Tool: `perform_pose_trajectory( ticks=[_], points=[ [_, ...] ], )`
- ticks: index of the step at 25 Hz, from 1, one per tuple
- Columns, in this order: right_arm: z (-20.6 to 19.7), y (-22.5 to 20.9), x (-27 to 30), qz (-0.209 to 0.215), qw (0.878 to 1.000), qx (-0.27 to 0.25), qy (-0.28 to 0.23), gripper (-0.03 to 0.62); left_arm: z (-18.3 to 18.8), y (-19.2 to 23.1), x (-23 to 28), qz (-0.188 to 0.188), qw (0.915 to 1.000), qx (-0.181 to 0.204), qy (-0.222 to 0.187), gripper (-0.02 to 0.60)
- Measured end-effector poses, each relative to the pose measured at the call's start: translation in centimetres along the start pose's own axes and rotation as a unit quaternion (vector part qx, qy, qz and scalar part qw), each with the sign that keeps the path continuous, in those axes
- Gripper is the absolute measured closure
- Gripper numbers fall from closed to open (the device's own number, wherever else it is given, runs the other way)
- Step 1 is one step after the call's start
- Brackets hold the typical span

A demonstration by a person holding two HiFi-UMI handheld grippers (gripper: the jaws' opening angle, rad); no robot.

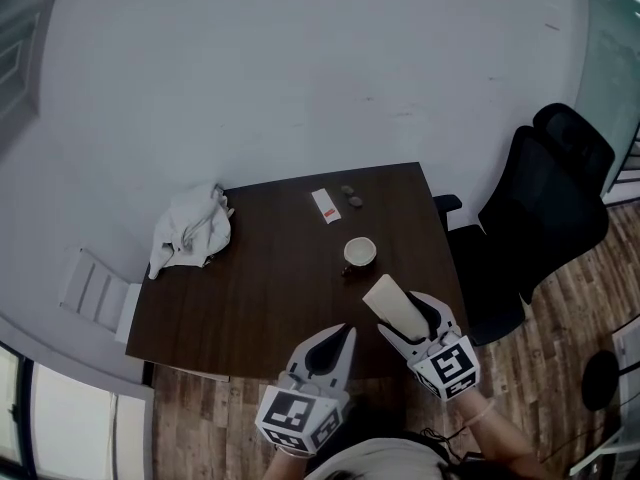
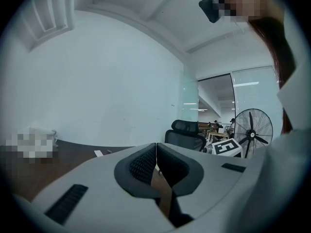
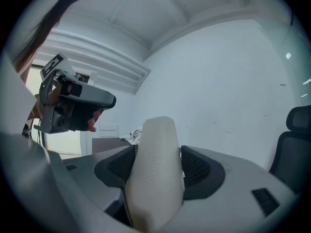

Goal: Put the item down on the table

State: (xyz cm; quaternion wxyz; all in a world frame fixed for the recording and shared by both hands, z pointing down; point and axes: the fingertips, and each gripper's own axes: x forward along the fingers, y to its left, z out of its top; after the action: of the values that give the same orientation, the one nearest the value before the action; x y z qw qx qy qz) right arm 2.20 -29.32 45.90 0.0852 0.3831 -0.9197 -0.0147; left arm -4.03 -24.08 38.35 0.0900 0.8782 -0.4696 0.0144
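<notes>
Inspecting the right gripper [image 3: 156, 165] first, I found its jaws part open and clamped on the item [image 3: 154, 178], a pale, cream-coloured oblong thing with rounded ends. The dark pads pressed its two long sides, and its free end stood out well beyond the jaw tips. Faint raised lettering ran along its face; I could not read it.

From the head view, I recorded the item over the near right part of the worktop [image 1: 260, 303], angled away from me with its free end pointing toward the cup [image 1: 360, 252]. Item and cup were near each other but apart. I could not tell from that view whether the item touched the worktop. In the right gripper view its free end showed against the wall, with no surface under it.

The left gripper [image 1: 344, 335] hovered at the near edge of the worktop, just beside the right one. Its jaws were closed, tips meeting, and it held nothing.

Other things noted on the worktop:
- a crumpled white cloth [image 1: 192, 230] at the far left corner, well apart from both grippers;
- a small white packet [image 1: 326, 205] with a red mark near the far edge;
- two small dark round things [image 1: 351, 195] just beside that packet. They were too small to identify.

A black chair [image 1: 545, 213] stood at the right side of the worktop on a wood floor [image 1: 560, 313].
</notes>
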Motion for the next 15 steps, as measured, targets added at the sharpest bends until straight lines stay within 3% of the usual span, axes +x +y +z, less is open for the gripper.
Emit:
perform_pose_trajectory(
  ticks=[15],
  points=[
    [-5.5, -1.0, 5.8, 0.002, 0.997, -0.014, 0.074, 0.292, 1.0, 5.4, 1.5, -0.012, 0.9999, -0.003, 0.007, 0.561]
  ],
)
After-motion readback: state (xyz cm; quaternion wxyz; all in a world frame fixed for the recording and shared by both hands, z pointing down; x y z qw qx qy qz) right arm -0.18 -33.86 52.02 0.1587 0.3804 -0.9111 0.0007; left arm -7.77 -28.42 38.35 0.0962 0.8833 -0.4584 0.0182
